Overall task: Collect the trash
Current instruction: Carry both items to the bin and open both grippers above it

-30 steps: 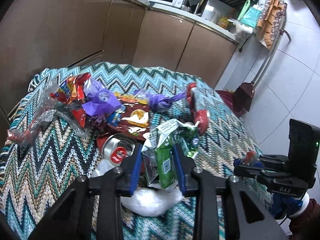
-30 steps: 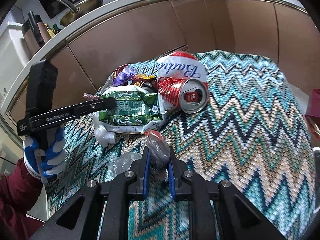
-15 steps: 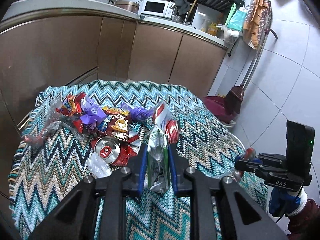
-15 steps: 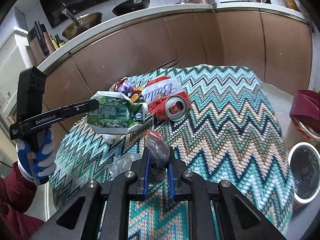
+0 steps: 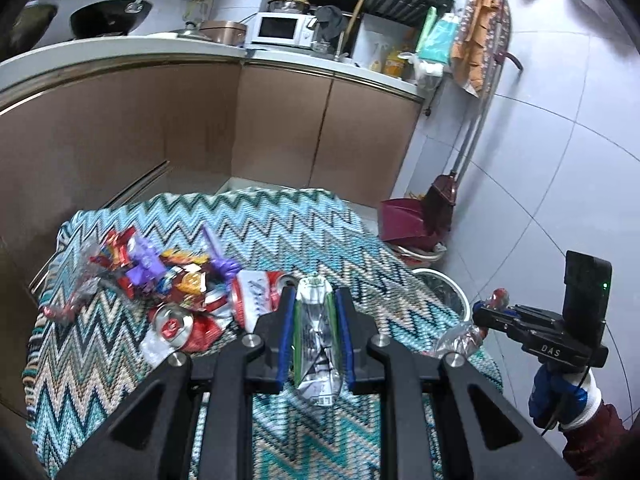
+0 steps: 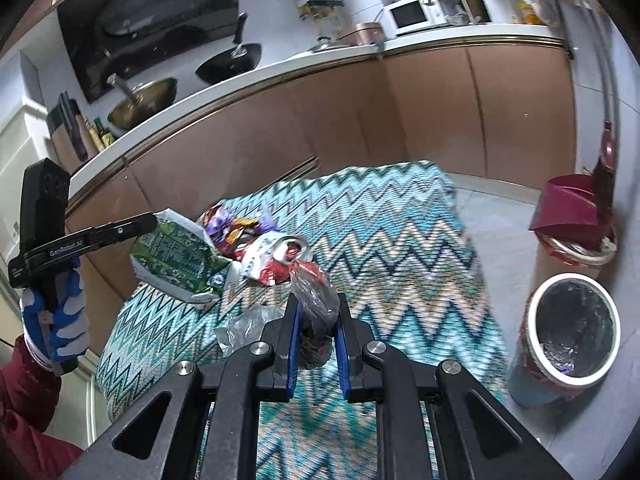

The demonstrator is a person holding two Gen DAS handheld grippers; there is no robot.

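Stood in a kitchen with brown cabinets: a table under a zigzag cloth (image 5: 280, 232), teal and cream, filling the middle of both views. Beyond the table's right edge, on the floor, a white-rimmed bin (image 6: 572, 332) with a dark liner, and farther off a maroon dustpan (image 6: 568, 208). Heaped toward the far left of the cloth, a pile of wrappers (image 5: 160, 272) — purple, red, orange — with two crushed red cans (image 5: 176, 324) at its near side.

Held clear of the cloth, right of that pile: a flattened green carton (image 5: 316, 336), pinched upright between the blue pads of the left gripper (image 5: 314, 332), its top poking out past the fingertips. Seen side-on from the right wrist, hanging off the left gripper's tip.

Closed tight, the right gripper (image 6: 316, 332) — clamped on a crumpled clear-and-red plastic wrapper (image 6: 312, 296), bunched between the pads and bulging above them, over the table's near right part, left of the bin.
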